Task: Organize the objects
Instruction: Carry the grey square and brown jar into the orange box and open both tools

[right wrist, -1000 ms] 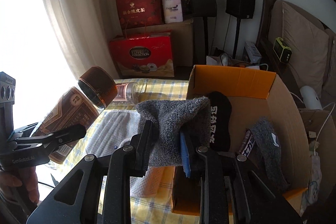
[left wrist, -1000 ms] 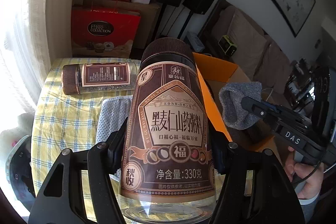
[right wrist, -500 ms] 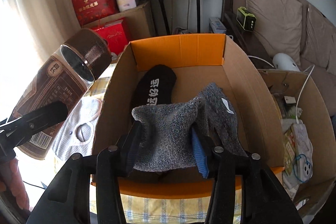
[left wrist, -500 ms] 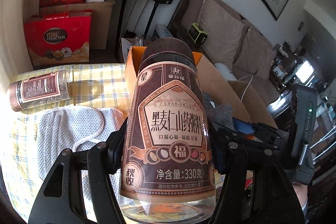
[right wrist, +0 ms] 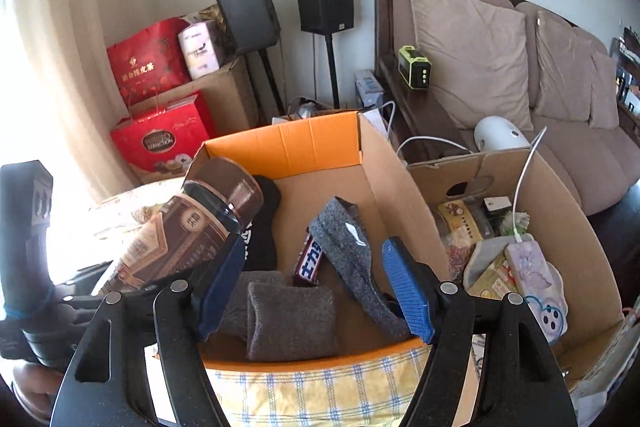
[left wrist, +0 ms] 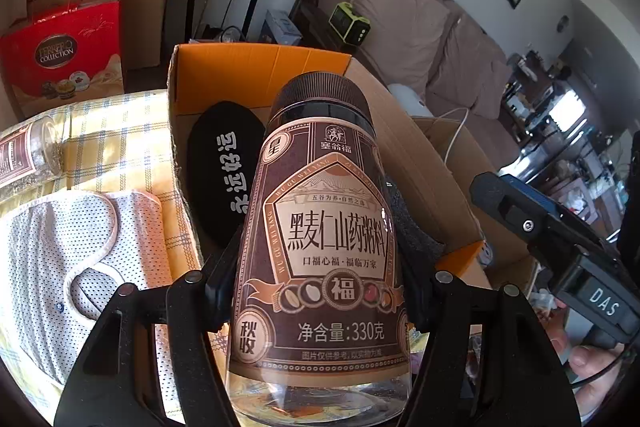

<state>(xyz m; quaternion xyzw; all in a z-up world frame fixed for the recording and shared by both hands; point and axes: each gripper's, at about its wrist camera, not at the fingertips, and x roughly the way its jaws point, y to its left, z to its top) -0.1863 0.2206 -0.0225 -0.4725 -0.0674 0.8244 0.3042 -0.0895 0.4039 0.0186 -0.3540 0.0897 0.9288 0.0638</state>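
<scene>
Brown-labelled clear jar (left wrist: 320, 247), dark ribbed cap | left tongs (left wrist: 316, 291) clamp it | right tongs (right wrist: 312, 291) spread, empty

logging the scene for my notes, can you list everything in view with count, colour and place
cardboard box: 1, brown with orange flaps, on table
socks: 3, two grey, one black, inside box
snack bar: 1, dark wrapper, box floor
jar: 1, brown label, in left gripper, at box's left wall
second jar: 1, brown label, lying on tablecloth
mesh cloth: 1, white, on tablecloth
tablecloth: 1, yellow check
left gripper: black, shut on jar
right gripper: blue pads, open above box
</scene>
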